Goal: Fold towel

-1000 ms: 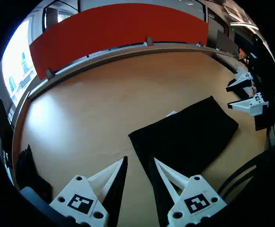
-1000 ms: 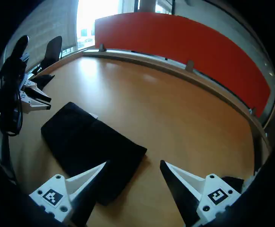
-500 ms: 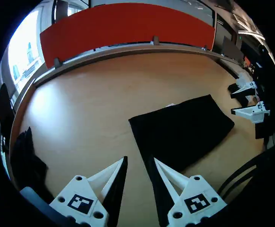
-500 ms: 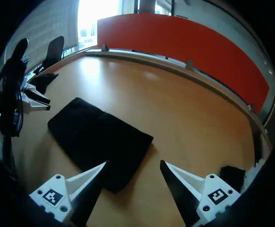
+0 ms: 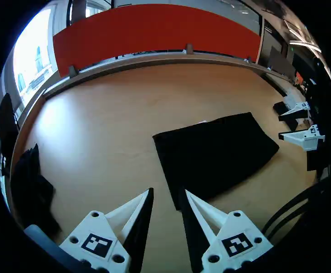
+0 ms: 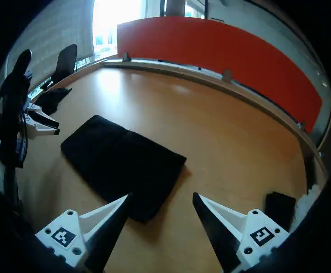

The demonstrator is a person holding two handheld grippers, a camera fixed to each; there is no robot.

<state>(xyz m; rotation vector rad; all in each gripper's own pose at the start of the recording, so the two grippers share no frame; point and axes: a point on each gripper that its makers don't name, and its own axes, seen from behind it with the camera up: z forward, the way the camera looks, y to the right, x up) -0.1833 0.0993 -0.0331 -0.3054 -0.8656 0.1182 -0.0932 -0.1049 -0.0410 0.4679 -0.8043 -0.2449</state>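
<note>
A black towel (image 5: 213, 152) lies folded in a flat rectangle on the wooden table (image 5: 106, 132). In the left gripper view my left gripper (image 5: 166, 193) stands open by a narrow gap, with nothing between its fingers; the towel's near corner lies just ahead of its right fingertip. In the right gripper view the towel (image 6: 122, 164) lies ahead and to the left of my right gripper (image 6: 161, 196), which is wide open and holds nothing. The right gripper (image 5: 281, 126) hovers past the towel's far end. The left gripper (image 6: 56, 127) hovers off the towel's left end.
A long red partition (image 5: 156, 32) runs along the table's far edge. A dark heap (image 5: 28, 186) sits at the table's left side. A small black object (image 6: 279, 204) lies near my right gripper's right finger. Office chairs (image 6: 65, 61) stand beyond the table.
Both grippers have drawn back from the towel. Its near corners, earlier under the fingers, now lie just ahead of the fingertips. The towel itself stays flat.
</note>
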